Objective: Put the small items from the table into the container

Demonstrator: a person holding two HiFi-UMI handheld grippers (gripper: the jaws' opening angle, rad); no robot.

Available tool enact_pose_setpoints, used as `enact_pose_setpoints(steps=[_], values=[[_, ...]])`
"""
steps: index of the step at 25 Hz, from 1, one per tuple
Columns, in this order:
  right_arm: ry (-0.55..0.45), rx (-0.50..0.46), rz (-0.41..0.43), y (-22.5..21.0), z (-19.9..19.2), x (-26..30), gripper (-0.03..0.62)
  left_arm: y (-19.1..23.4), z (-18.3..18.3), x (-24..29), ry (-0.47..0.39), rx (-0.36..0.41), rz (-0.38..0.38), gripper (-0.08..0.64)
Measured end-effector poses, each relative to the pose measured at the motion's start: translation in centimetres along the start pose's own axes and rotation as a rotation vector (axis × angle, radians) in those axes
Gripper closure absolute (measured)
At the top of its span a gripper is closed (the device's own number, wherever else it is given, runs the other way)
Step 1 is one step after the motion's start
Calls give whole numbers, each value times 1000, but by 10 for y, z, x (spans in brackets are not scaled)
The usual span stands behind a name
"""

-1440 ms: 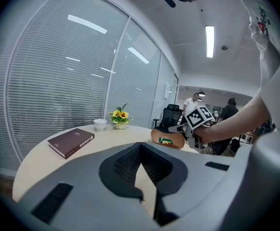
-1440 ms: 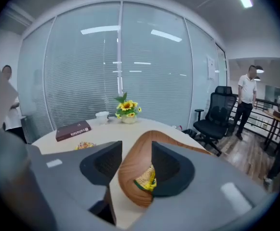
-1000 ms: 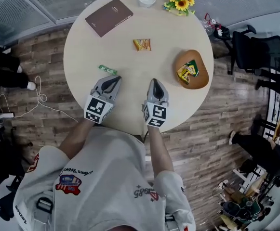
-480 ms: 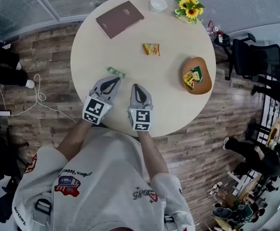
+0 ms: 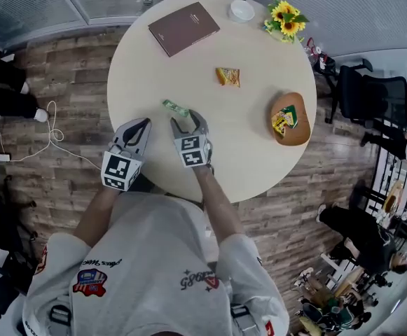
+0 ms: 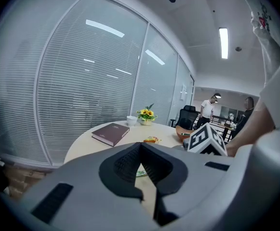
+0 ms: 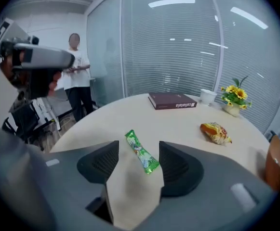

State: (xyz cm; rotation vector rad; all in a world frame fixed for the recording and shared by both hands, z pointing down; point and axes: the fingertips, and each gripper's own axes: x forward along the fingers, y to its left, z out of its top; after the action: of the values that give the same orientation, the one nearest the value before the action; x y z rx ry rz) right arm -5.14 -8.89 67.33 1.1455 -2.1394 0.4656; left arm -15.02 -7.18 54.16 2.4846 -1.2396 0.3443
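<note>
Half-apart right gripper [image 5: 188, 120] jaws, just opening, flank green packet [image 7: 140, 154] untouched; left gripper [image 6: 140, 148] jaws seemingly clenched, empty.

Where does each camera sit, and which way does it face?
Head view: on the head, facing down on the table; arms, left gripper, right gripper show.
Left gripper view: low, facing across to the book; own shut jaws show.
Right gripper view: angled down at the green packet, loose between own jaws, just opening.
Both gripper views share the book.
</note>
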Motion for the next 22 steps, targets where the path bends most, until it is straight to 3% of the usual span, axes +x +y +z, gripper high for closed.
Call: enact_pose_setpoints(steps=[3,13,18,22], values=[[99,-21,5,-4,-10,27,356,13,-5,-14,7,-10,37,555],[230,-16,64,2,-25,59,359,31,-15,-34,17,-40,107,555],[254,-20,85,12,-34,53,508,23,-14,-34,15,-30,99,555],[246,-9,68,9,-40,41,530,12,-15,-30,20,-21,82,555]])
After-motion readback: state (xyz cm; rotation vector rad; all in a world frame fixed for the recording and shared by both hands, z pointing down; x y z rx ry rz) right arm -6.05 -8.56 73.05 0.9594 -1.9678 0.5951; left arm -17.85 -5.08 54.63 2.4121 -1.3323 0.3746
